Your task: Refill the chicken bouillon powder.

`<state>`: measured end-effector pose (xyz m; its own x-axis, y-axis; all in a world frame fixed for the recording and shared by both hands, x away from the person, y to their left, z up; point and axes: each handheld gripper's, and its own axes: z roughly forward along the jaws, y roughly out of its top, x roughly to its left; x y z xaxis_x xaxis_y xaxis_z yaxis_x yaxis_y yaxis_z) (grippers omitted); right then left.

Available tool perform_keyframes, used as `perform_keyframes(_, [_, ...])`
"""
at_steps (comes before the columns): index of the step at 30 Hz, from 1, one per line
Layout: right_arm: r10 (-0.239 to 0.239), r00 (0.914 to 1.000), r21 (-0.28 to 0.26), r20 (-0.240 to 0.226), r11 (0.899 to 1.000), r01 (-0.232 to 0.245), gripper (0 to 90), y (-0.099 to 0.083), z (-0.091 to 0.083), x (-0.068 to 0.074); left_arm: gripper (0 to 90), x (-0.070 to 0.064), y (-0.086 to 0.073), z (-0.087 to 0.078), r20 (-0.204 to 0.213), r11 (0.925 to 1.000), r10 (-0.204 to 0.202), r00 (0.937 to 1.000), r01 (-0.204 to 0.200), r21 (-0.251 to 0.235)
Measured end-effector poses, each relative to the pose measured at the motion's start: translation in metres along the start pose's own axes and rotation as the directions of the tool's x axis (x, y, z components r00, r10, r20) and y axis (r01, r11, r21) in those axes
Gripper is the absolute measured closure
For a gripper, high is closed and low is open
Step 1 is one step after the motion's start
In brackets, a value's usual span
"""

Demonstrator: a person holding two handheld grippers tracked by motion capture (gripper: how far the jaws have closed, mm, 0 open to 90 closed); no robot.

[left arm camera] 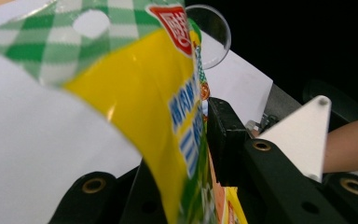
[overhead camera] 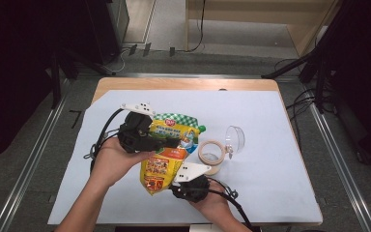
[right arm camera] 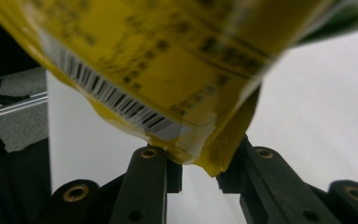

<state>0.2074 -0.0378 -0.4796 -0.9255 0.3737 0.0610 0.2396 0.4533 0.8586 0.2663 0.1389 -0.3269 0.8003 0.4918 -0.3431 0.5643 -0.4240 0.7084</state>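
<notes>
A yellow pouch point(overhead camera: 166, 154) with a green checked top sits at the centre of the high view, lifted over the white surface point(overhead camera: 270, 145). The left claw point(overhead camera: 171, 142) is clamped on its middle. The right claw point(overhead camera: 181, 186) grips its bottom corner. Right of the pouch lie a tape roll point(overhead camera: 211, 155) and a clear lid point(overhead camera: 235, 138).
</notes>
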Motion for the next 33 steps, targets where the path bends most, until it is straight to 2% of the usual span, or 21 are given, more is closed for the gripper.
perform_keyframes(6, [-0.034, 0.9994, -0.002, -0.010, 0.999, 0.034, 76.3, 0.004, -0.002, 0.011, 81.0, 0.003, -0.001, 0.009, 0.001, 0.9998, -0.012, 0.9999, 0.012, 0.013])
perform_keyframes(10, [-0.016, 0.9992, 0.004, -0.037, 1.000, 0.017, 75.9, 0.006, -0.003, 0.016, 79.2, 0.001, -0.001, 0.019, -0.022, 0.9992, 0.000, 0.9998, 0.000, 0.040])
perform_keyframes(13, [-0.009, 0.9988, 0.000, -0.048, 1.000, 0.009, 75.1, 0.007, -0.004, 0.019, 76.3, 0.000, -0.001, 0.025, -0.024, 0.9984, 0.011, 0.9996, -0.010, 0.055])
perform_keyframes(15, [-0.006, 0.9986, -0.006, -0.053, 1.000, 0.006, 74.7, 0.008, -0.005, 0.020, 75.7, 0.000, 0.000, 0.029, -0.027, 0.9974, 0.000, 0.9996, 0.002, 0.072])
perform_keyframes(18, [-0.010, 0.9987, -0.002, -0.049, 1.000, 0.010, 74.6, 0.008, -0.006, 0.022, 75.3, 0.000, 0.000, 0.031, -0.022, 0.9975, -0.003, 0.9997, 0.005, 0.071])
perform_keyframes(25, [0.040, 0.9968, -0.001, -0.069, 0.999, -0.040, 74.6, 0.008, -0.005, 0.021, 74.2, 0.007, 0.003, 0.039, -0.041, 0.9949, -0.039, 0.9984, 0.042, 0.091])
perform_keyframes(28, [0.049, 0.9965, 0.005, -0.068, 0.999, -0.049, 74.3, 0.009, -0.004, 0.020, 74.2, 0.008, 0.005, 0.042, -0.051, 0.9938, -0.042, 0.9978, 0.047, 0.101])
perform_keyframes(29, [0.066, 0.9952, 0.008, -0.073, 0.998, -0.065, 74.1, 0.008, -0.004, 0.020, 74.2, 0.011, 0.007, 0.044, -0.055, 0.9923, -0.056, 0.9969, 0.061, 0.108])
perform_keyframes(33, [0.073, 0.9948, 0.003, -0.071, 0.997, -0.073, 73.9, 0.009, -0.004, 0.018, 72.7, 0.013, 0.010, 0.047, -0.052, 0.9903, -0.067, 0.9964, 0.072, 0.119])
